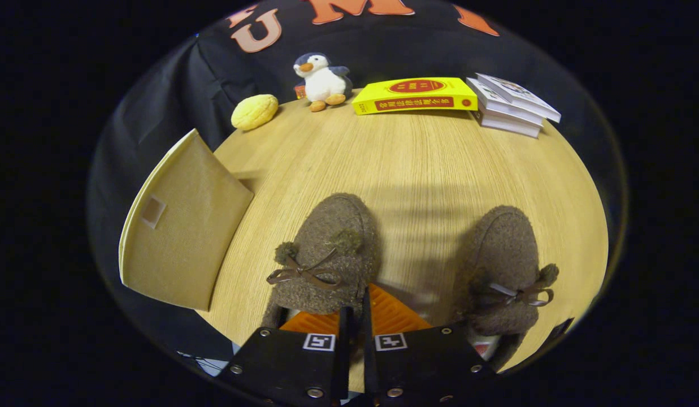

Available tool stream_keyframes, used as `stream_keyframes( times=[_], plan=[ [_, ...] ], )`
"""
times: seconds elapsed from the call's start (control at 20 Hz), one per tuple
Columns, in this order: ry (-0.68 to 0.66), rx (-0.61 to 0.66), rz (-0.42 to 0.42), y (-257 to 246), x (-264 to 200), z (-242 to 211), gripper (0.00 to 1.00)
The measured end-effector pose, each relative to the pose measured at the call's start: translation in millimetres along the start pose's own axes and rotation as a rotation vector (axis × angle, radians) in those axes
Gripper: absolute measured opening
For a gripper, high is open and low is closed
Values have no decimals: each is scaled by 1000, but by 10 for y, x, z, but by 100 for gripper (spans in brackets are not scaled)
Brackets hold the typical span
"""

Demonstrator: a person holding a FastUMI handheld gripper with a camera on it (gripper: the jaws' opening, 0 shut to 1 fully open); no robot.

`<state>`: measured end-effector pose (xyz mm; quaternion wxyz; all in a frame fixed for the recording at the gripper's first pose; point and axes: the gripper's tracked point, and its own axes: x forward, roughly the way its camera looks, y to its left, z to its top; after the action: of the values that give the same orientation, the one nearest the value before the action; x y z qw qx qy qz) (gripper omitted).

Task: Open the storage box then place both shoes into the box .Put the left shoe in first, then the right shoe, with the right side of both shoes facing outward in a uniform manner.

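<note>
hand-held gripper (pixel 354 316) clamps fuzzy left shoe (pixel 326 254) | boxy fabric storage box (pixel 179 226)

Sitting side by side on the table (pixel 417 164): left shoe (pixel 326 254) and right shoe (pixel 504 271), fingers (pixel 383 316) closing on the left shoe's edge. Standing left of them: storage box (pixel 179 237). Lying along the far edge, left to right: bun (pixel 254 111), penguin toy (pixel 322 79), book (pixel 414 95), book stack (pixel 513 104).

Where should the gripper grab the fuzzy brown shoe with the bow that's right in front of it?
Probably the heel-side rim of the left shoe, coming from above and behind. Its opening faces the gripper, whose fingers look nearly closed right at that edge. The rim is thin enough to pinch; the toe is rounded and bulky.
</note>
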<state>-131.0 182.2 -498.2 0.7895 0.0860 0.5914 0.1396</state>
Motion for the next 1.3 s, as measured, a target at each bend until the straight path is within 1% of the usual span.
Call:
stream_keyframes(
  times=[0.05,0.15,0.25,0.4,0.5,0.75,0.95,1.15,1.3],
  plan=[
    [3,21,-15,-23,-22,3,7],
    [5,36,-51,-48,-75,17,4],
    [-15,57,-75,3,-167,87,4],
    [-43,105,-71,258,-373,251,4],
    [-74,110,-70,485,-546,411,4],
    [-135,149,-2,1249,-1009,795,4],
    [-176,96,22,1810,-1234,1127,4],
    [-148,35,104,2495,-1101,1208,3],
    [-96,3,123,2876,-919,1124,3]
  ],
)
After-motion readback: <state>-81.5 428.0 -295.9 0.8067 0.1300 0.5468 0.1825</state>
